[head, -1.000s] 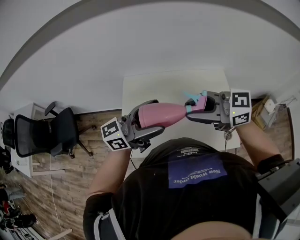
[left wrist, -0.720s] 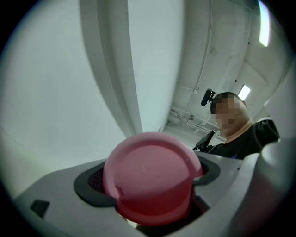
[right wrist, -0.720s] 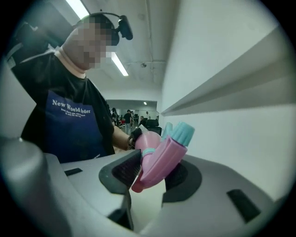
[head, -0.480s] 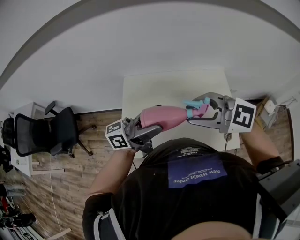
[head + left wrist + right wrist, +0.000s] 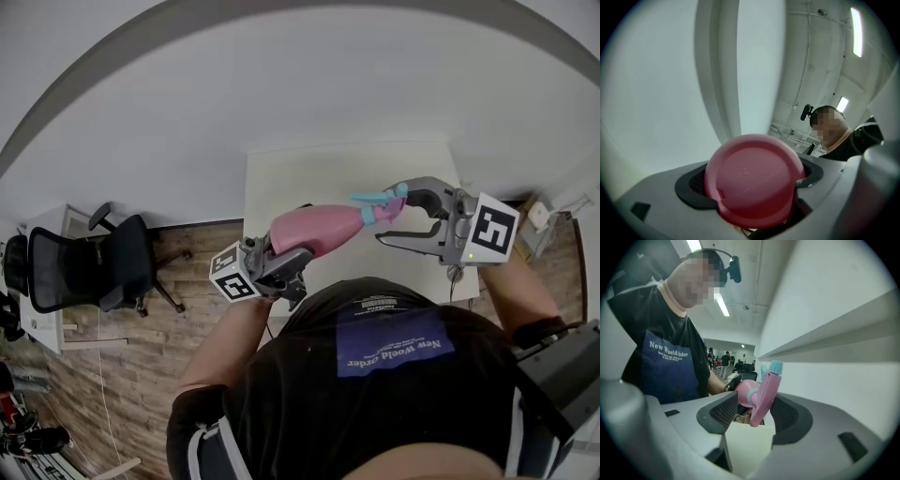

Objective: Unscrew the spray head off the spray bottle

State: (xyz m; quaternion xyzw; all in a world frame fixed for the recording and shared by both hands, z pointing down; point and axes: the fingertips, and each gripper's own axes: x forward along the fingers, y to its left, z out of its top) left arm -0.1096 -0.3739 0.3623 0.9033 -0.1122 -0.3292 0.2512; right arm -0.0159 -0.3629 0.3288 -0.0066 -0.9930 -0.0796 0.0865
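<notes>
I clench my left claw (image 5: 284,255) on the base of the pink bottle (image 5: 314,228), lifted above the table (image 5: 291,183). Its long axis runs toward my right claw (image 5: 386,217), whose jaws have just been opening, slack around the head (image 5: 380,201) standing between them.

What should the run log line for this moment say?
left gripper: shut on spray bottle | right gripper: jaws have just been opening, spray head between them, ungripped | spray head: on spray bottle
</notes>
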